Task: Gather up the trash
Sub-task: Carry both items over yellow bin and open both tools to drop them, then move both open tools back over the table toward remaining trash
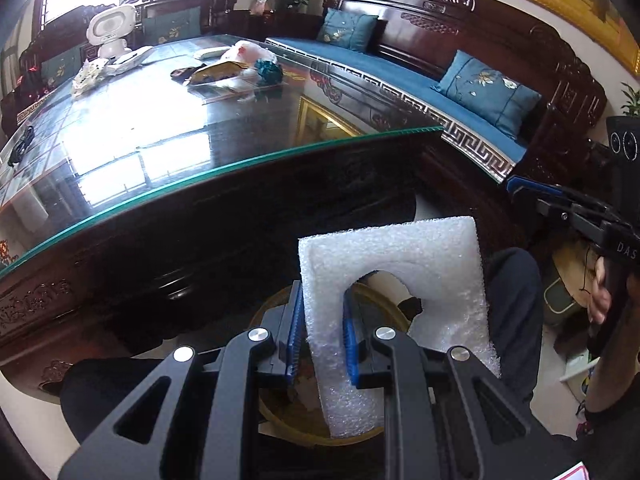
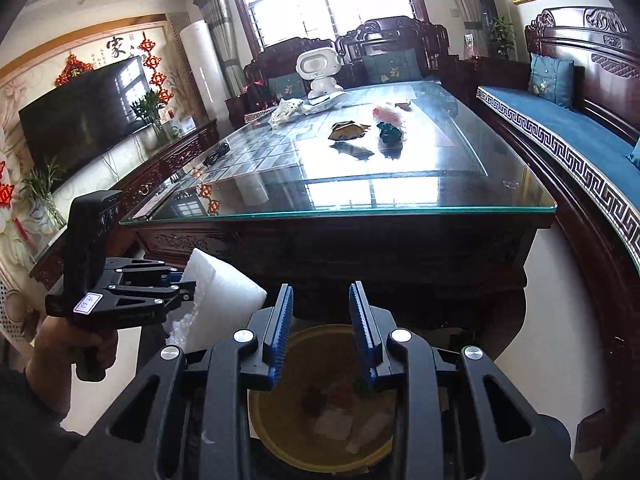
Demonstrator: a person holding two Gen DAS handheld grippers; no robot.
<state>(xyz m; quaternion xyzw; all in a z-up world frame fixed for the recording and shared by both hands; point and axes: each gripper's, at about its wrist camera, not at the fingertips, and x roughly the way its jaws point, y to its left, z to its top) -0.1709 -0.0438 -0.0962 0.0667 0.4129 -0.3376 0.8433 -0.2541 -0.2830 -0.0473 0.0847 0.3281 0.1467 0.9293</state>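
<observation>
Evidently the left gripper point(image 1: 320, 336) was clamped on a white foam piece point(image 1: 400, 256), one leg of the cut-out slab pinched between its blue pads, held below the edge of the glass-topped counter point(image 1: 240, 160) and over a yellow bin point(image 1: 280, 420) on the floor. The step in hand looked to be the drop. To do it well, the foam needed to sit squarely above the bin's mouth before the pads parted, since so light and broad a slab could catch the rim or drift aside; lowering it closer first would have been the safer course.

The right gripper point(image 2: 322, 328) stood with its fingers apart and nothing between them, also above the bin.

The left wrist view showed the arched hole in the foam and exactly which leg was gripped, but it hid most of the bin behind the slab. The right wrist view showed the bin's inside point(image 2: 320, 420), with scraps already lying in it, and the foam from the side. More trash remained far back on the counter: a brown wrapper point(image 2: 347, 130), a dark teal crumple point(image 2: 390, 133) and a pinkish plastic bag point(image 2: 386, 114).
</observation>
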